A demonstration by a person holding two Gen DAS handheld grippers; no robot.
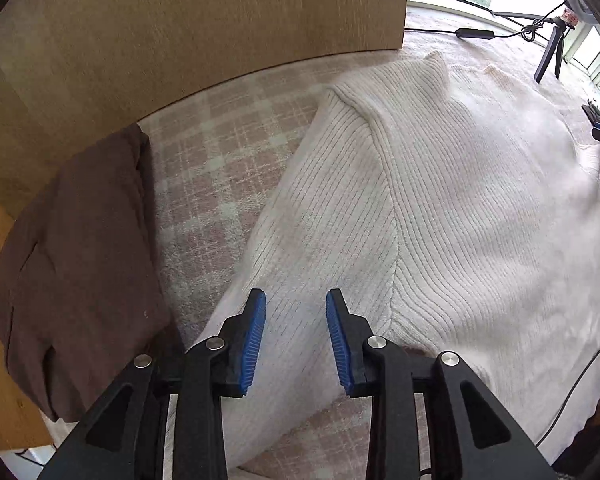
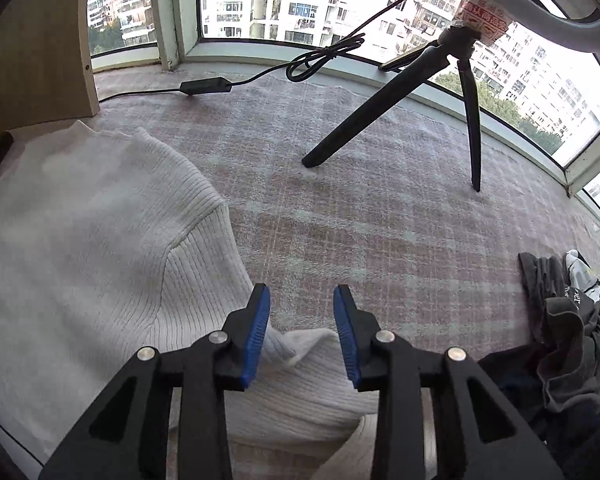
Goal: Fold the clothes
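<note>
My left tongs (image 1: 296,340) and right tongs (image 2: 302,336) are hovering apart over the cream ribbed sweater's (image 1: 460,200) sleeves, folding barely begun.

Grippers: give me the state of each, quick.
Left gripper: open, fingers apart over the white sweater sleeve, holding nothing.
Right gripper: open over the sweater, holding nothing.

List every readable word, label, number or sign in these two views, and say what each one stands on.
Red and white label at the tripod head: red Chinese characters, too blurred to read.
Black and white garment in the clothes pile at right: a few white letters, too small and creased to read.
Brown folded garment: one tiny pale mark, not legible.
White ribbed sweater: no text visible.
</note>
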